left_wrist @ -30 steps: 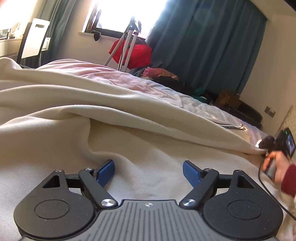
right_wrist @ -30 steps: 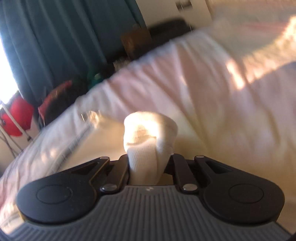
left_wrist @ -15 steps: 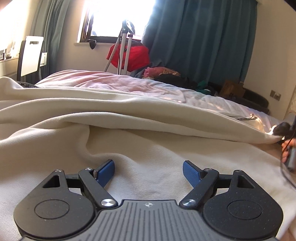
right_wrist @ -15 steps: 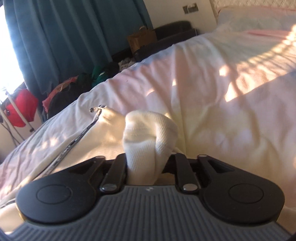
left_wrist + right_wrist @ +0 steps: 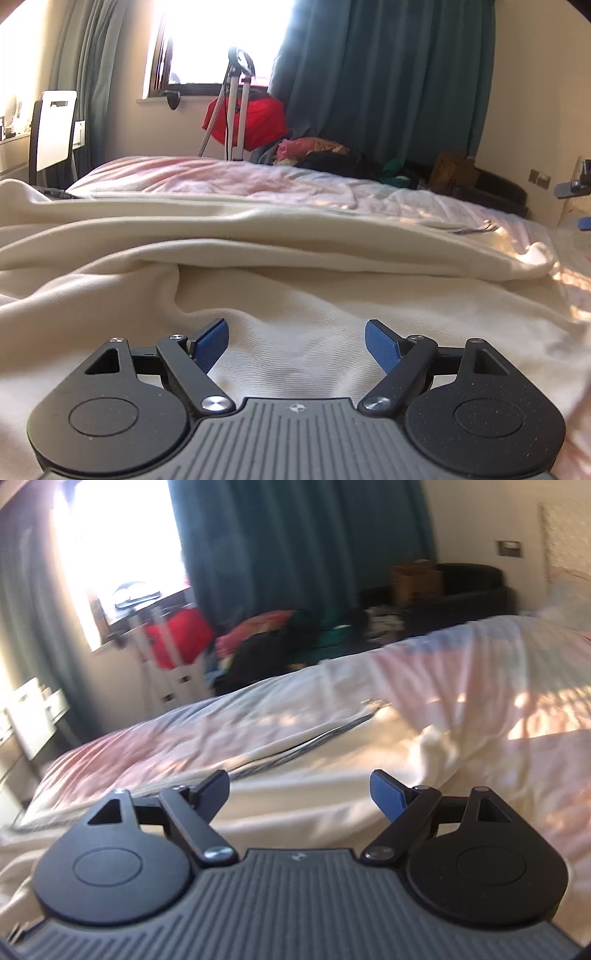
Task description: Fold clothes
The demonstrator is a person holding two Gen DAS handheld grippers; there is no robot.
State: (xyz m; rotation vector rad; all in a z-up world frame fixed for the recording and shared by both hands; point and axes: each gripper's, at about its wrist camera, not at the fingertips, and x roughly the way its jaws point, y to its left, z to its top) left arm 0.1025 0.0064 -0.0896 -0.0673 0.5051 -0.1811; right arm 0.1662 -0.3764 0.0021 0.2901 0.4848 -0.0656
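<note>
- One cream garment point(image 5: 295, 295), ribbed knit, lies spread across the bed point(image 5: 229, 177). It fills the lower half of the left wrist view and is bunched into three long ridges running left to right.
- One dark zipper line point(image 5: 317, 740) runs along the garment's far edge in the right wrist view; its small metal pull sits at the right end.
- One loose corner of the garment point(image 5: 439, 742) lies crumpled in sunlight, ahead of and apart from the right gripper point(image 5: 299, 790).
- Right gripper: two blue-padded fingers, jaws have just been opening and now stand spread wide. Nothing between them; it's held above the cloth. View is motion-blurred.
- Left gripper point(image 5: 295, 341): two blue pads spread wide, nothing pinched, cloth directly below. Can't tell if the pads touch the fabric.
- The right gripper's two blue tips also show at the far right edge of the left wrist view, off the garment.
- Bed sheet is pale pink-white, with sun patches on the right side.
- Beyond the bed: one teal curtain point(image 5: 388, 74), one bright window point(image 5: 221, 40), one red bag point(image 5: 258, 122) behind a white-poled stand, one mixed clothes pile point(image 5: 317, 151) on the floor, one white chair point(image 5: 55, 129) at left.
</note>
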